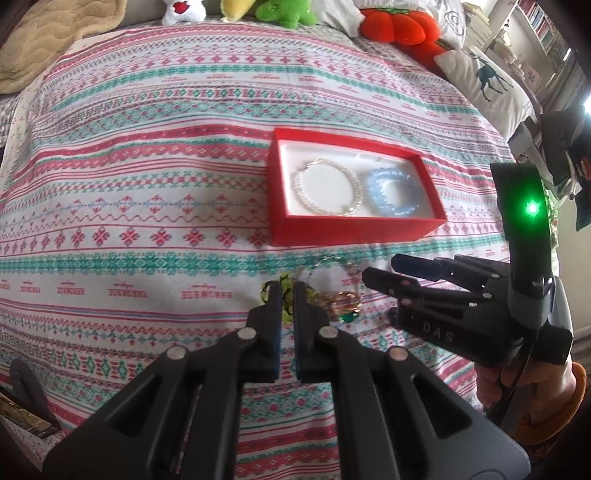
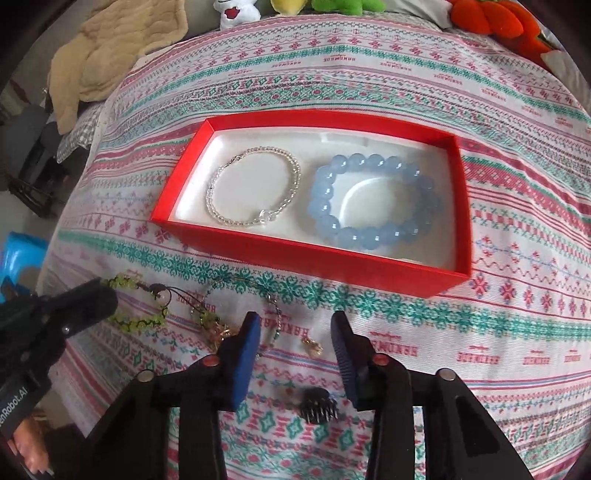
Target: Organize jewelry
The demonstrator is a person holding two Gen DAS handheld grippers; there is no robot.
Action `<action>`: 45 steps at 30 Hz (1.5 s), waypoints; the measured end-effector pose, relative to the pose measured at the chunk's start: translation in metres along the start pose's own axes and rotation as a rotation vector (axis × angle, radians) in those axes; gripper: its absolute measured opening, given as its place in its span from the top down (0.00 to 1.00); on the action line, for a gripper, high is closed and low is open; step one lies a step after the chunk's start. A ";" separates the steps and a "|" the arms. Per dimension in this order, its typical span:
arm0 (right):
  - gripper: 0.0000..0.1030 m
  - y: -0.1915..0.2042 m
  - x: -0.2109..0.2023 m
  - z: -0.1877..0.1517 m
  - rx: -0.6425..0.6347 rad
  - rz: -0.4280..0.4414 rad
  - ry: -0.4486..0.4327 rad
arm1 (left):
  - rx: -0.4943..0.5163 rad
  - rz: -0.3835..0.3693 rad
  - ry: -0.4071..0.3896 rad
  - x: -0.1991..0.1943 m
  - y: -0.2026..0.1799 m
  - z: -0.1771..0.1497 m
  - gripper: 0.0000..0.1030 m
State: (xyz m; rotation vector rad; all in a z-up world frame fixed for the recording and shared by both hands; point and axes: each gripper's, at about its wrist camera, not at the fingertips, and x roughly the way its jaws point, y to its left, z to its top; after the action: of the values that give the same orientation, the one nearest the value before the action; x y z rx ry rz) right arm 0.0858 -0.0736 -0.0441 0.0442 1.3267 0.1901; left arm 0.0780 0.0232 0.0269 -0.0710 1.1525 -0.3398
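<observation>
A red box lies on the patterned bedspread. In it are a clear bead bracelet and a blue bead bracelet. In front of the box, my left gripper is shut on a green bead bracelet. Beside it lies a thin chain with gold charms. My right gripper hangs over that chain, open, pads apart, one gold charm on the cloth between them.
A small black clip lies near my right gripper's base. Plush toys and a deer pillow line the far edge. A beige blanket is at the far left. A hand holds the right gripper.
</observation>
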 end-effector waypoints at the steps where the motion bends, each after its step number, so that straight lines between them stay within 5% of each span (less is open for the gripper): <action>1: 0.68 0.001 0.003 0.001 0.001 0.003 0.004 | -0.005 0.008 0.008 0.002 0.004 -0.001 0.94; 8: 0.75 0.012 0.019 0.004 -0.014 -0.002 0.031 | -0.030 0.034 0.033 0.008 0.017 -0.004 0.94; 16: 0.94 0.021 0.025 0.003 -0.056 -0.053 0.018 | -0.033 0.056 0.050 0.012 0.019 -0.008 0.94; 45: 0.95 0.035 -0.058 -0.011 -0.107 0.058 -0.144 | -0.038 0.036 0.008 -0.005 0.014 -0.008 0.94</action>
State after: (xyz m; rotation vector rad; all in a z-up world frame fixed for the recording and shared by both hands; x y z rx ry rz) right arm 0.0578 -0.0495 0.0143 0.0059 1.1712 0.3015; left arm 0.0720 0.0386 0.0253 -0.0825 1.1667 -0.2860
